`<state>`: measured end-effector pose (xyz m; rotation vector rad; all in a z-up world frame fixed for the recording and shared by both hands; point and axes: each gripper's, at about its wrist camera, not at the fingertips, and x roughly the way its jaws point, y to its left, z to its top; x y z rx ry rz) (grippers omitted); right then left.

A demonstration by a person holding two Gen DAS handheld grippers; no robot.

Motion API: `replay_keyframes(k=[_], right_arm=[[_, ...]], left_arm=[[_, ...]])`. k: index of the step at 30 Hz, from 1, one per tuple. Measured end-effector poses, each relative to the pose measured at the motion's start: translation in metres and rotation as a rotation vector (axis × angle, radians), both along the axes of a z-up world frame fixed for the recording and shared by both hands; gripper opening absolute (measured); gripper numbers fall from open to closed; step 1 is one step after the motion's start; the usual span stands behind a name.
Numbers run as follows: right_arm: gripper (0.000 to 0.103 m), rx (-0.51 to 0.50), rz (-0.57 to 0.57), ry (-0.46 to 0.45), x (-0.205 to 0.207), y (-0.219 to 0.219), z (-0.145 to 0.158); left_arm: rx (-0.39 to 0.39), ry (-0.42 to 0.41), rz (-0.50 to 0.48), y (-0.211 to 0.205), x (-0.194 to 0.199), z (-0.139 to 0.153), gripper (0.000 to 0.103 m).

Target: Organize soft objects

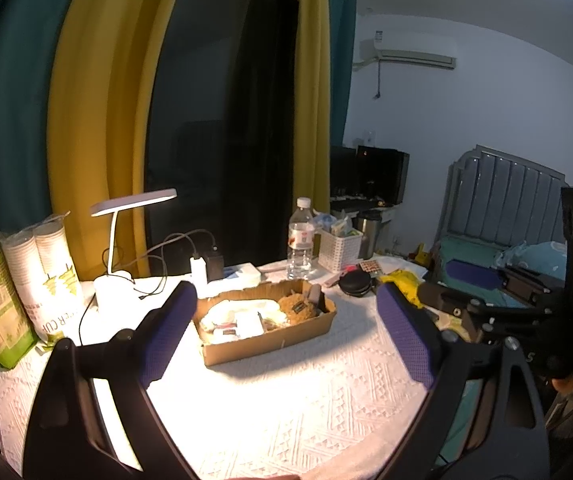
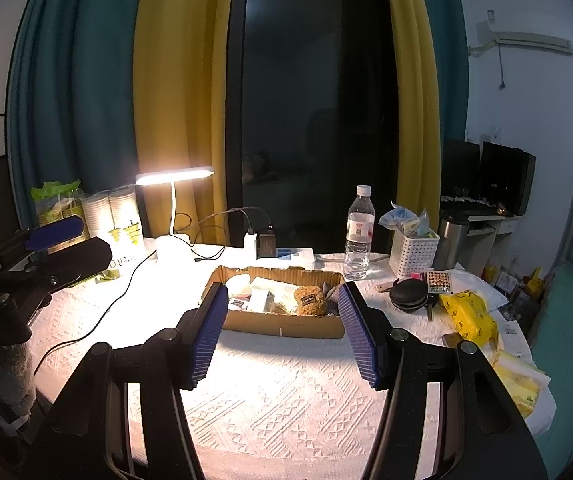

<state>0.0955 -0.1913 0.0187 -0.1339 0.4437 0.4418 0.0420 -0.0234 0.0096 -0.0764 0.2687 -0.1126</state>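
A shallow cardboard box (image 1: 270,346) (image 2: 286,326) stands mid-table on a white patterned cloth. It holds several soft items: white packets (image 1: 242,316) (image 2: 262,294) and a brown fuzzy plush (image 1: 296,308) (image 2: 309,300) at its right end. My left gripper (image 1: 286,292) is open and empty, held above the table in front of the box. My right gripper (image 2: 282,292) is open and empty, also in front of the box. The left gripper also shows at the left edge of the right wrist view (image 2: 52,236). The right gripper shows at the right of the left wrist view (image 1: 486,308).
A lit desk lamp (image 2: 174,178), paper cup stacks (image 2: 116,216) and cables stand at back left. A water bottle (image 2: 359,232), white basket (image 2: 412,252), steel mug (image 2: 450,242), black round case (image 2: 408,294) and yellow packets (image 2: 466,316) lie at right. A bed is beyond.
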Motion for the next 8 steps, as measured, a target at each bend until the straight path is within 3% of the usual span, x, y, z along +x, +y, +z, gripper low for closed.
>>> replay_keyframes(k=[8], right_arm=[[0.061, -0.008, 0.002, 0.016, 0.0109, 0.0014, -0.0052]], left_arm=[[0.001, -0.004, -0.001, -0.0012, 0.0086, -0.0017, 0.092]])
